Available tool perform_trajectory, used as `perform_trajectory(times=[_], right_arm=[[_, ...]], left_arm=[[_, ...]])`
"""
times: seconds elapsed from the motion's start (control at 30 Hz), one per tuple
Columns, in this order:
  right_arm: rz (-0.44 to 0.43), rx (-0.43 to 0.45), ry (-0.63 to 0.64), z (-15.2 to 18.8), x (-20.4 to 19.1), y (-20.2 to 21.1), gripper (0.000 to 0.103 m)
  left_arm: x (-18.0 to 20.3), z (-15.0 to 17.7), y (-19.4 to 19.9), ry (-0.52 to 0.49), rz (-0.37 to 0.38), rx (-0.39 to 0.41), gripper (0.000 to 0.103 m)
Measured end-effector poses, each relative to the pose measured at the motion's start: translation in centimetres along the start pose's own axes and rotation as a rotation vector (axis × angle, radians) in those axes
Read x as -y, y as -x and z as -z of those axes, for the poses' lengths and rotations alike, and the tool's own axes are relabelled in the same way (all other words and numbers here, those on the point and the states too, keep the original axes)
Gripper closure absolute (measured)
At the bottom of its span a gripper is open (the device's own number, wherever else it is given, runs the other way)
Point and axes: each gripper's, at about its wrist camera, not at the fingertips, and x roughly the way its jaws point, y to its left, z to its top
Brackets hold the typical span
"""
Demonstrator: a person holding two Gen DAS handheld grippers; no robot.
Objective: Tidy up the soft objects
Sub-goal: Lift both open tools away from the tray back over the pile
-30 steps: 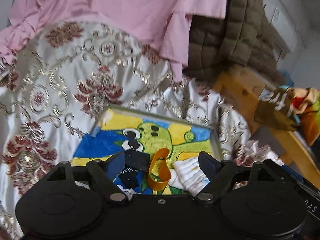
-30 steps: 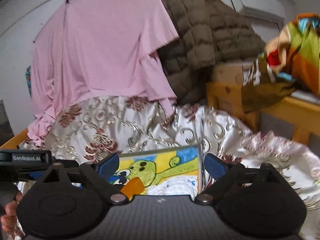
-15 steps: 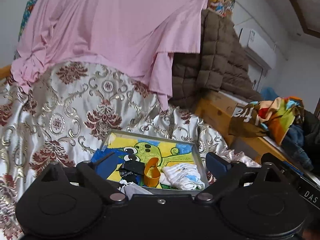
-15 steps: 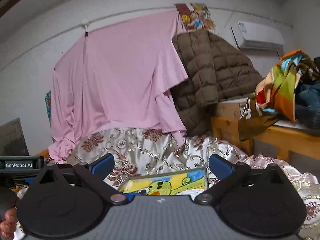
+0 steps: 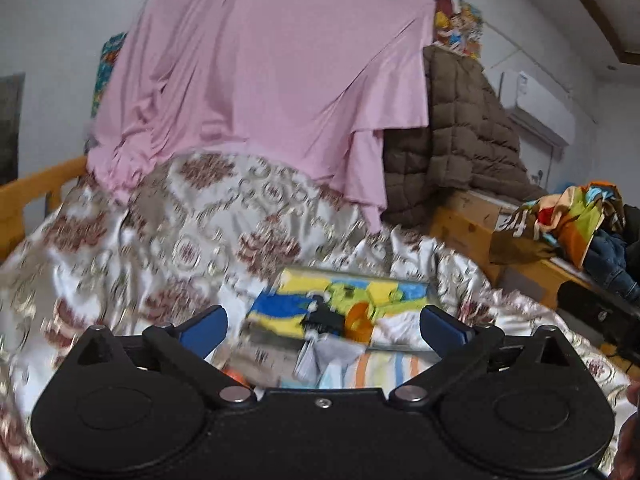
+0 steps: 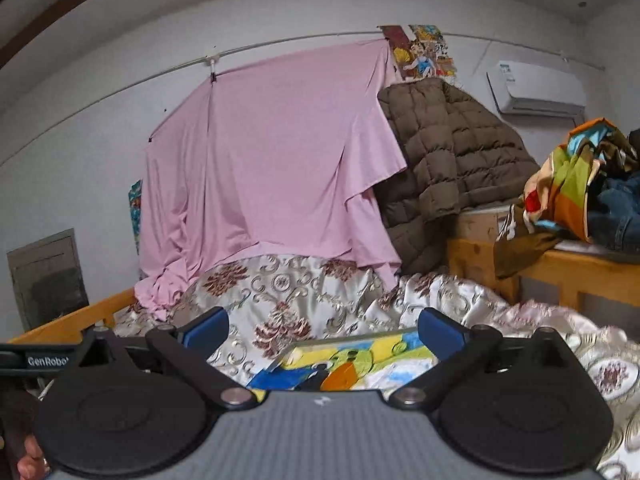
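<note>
**Both tongs empty and wide over the tray**

Over the bed, the left gripper (image 5: 322, 326) stands wide with nothing between its blue pads; its jaws have just been opening. The right gripper (image 6: 322, 326) is just as wide and empty, its jaws having finished spreading a moment sooner.

Just past them, on the flowered bedspread (image 5: 180, 240), lies the cartoon tray (image 5: 356, 280). It holds small soft things: a white cloth (image 5: 394, 326), a dark piece (image 5: 324, 320) and an orange band (image 5: 357, 322). Nearer the left gripper, outside the tray, a striped cloth (image 5: 380, 368) lies on the bed.

These look light and limp; I would judge they will sag and fold once lifted, so a pinch on a bunched edge or fold should hold better than a flat spot. The band looks springier and could be taken across its loop.

Much is hard to read: the left view is smeared, the gripper bodies cover the tray's near edge, and from the right only a slice of tray shows. A pink sheet (image 6: 272, 168) hides whatever is behind it.
</note>
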Motion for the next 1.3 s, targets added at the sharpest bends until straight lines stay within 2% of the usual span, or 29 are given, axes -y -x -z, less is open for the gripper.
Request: perform_trajectory(times=[0.53, 0.7, 0.93, 1.07, 1.3], right_arm=[[-0.041, -0.155, 0.101, 4.6, -4.3, 2.0, 0.000], [-0.063, -0.215, 0.122, 5.7, -5.4, 1.9, 0.000], [-0.115, -0.336, 0.202, 7.7, -7.6, 0.8, 0.000], [-0.134, -0.433, 0.257, 9.5, -8.8, -0.3, 0.000], [-0.189, -0.548, 0.331, 11.9, -10.3, -1.5, 0.001]], left_arm=[[-6.4, 6.7, 2.5, 0.012, -0.098, -0.146, 0.001], [-7.3, 7.2, 2.9, 0.067, -0.093, -0.172, 0.001], [-7.3, 7.7, 2.3, 0.048, -0.105, -0.236, 0.001], [-7.6, 7.8, 0.9, 0.054, -0.063, -0.340, 0.001], [-7.7, 8.3, -1.7, 0.029, -0.050, -0.448, 0.001]])
